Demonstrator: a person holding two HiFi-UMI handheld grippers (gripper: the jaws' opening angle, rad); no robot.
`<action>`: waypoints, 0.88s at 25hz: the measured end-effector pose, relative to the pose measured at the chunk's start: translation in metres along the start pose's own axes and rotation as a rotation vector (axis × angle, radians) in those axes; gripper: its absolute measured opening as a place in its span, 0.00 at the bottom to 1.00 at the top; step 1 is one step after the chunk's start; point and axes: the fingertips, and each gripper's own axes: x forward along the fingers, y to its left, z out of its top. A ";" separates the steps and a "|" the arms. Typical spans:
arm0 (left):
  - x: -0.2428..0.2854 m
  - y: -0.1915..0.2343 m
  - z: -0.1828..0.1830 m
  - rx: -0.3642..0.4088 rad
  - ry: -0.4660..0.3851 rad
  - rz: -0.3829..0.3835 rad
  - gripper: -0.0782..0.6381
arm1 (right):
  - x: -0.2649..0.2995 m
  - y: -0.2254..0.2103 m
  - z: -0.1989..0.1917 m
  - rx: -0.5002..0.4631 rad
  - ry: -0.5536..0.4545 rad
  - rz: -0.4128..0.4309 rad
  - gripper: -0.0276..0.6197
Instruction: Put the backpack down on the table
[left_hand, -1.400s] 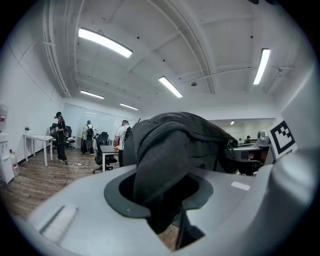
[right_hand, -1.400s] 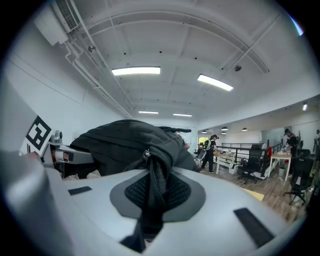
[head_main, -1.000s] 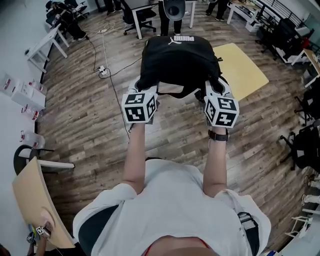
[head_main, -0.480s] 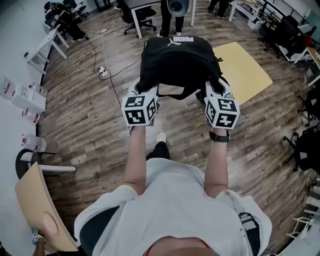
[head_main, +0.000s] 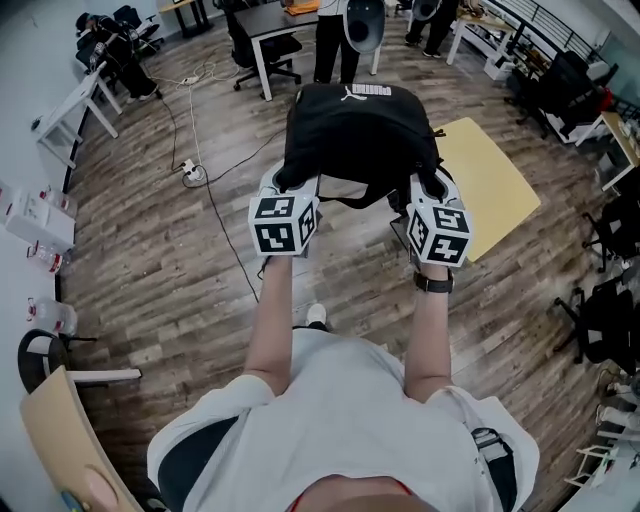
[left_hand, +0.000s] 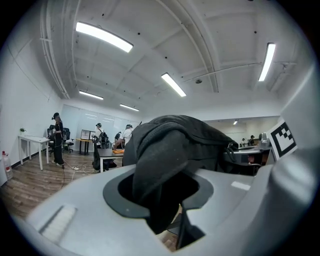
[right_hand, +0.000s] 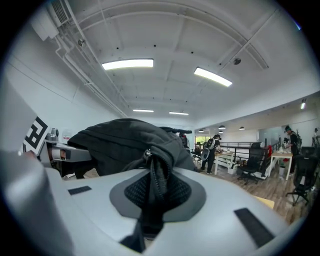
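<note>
Above the floor (head_main: 170, 270), short of the table (head_main: 500, 175), the backpack (head_main: 360, 125) hangs from the left tongs (head_main: 284, 185) and right tongs (head_main: 430, 188), both clenched on it; mid-carry, it likely next needs bringing over the table and lowering.

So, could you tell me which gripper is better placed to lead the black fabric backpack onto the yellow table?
Right. Both grippers are shut on the black fabric backpack, but the right gripper hangs beside the yellow table, while the left gripper is over wooden floor.
</note>
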 end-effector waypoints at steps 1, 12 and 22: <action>0.010 0.007 0.000 -0.001 0.005 -0.004 0.30 | 0.012 0.000 -0.001 0.001 0.008 -0.007 0.11; 0.099 0.084 0.014 0.015 0.012 -0.040 0.30 | 0.123 0.004 0.001 0.031 0.017 -0.038 0.11; 0.147 0.108 0.000 -0.029 0.053 -0.118 0.30 | 0.158 0.001 -0.013 0.041 0.080 -0.110 0.11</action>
